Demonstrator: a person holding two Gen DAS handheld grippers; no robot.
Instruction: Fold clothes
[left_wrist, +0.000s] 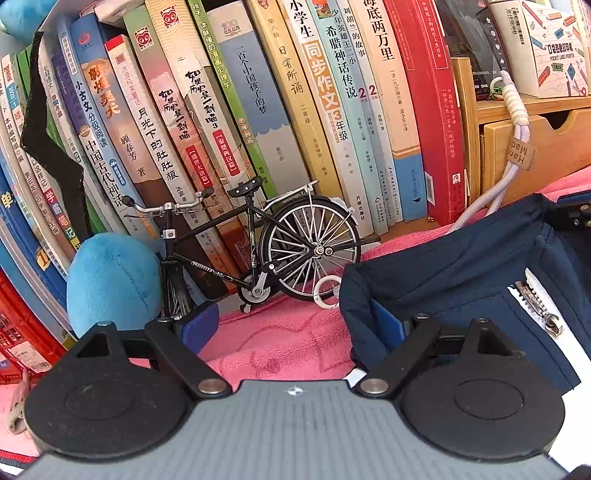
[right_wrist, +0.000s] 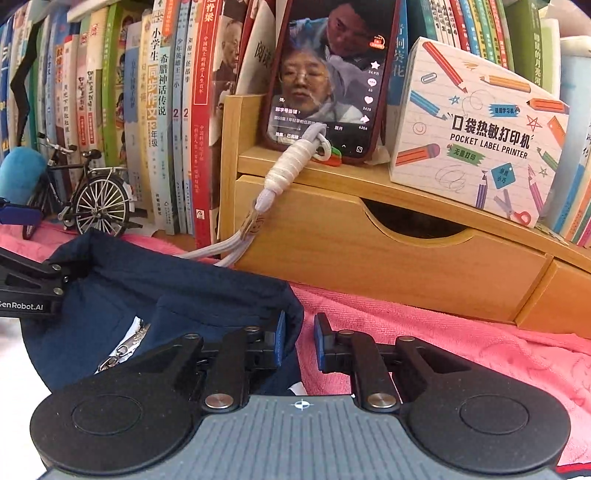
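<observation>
You are working a navy garment (right_wrist: 177, 291) lying centre-left of the right view on the pink towel (right_wrist: 443, 332); it is soft and limp, so grip its hemmed edge. Both the left gripper (left_wrist: 295, 325) and right gripper (right_wrist: 298, 341) are holding their jaws open. The box (right_wrist: 480, 129) is reading "POCKET LABEL PRINTER".

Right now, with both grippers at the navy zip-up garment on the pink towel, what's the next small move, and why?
Probably close the right gripper on the navy zippered garment's raised edge. Its jaws stand slightly apart with that edge apparently between them, so nothing is gripped yet. The left gripper is wide open, one pad at the garment's opposite edge, above the pink towel.
</observation>
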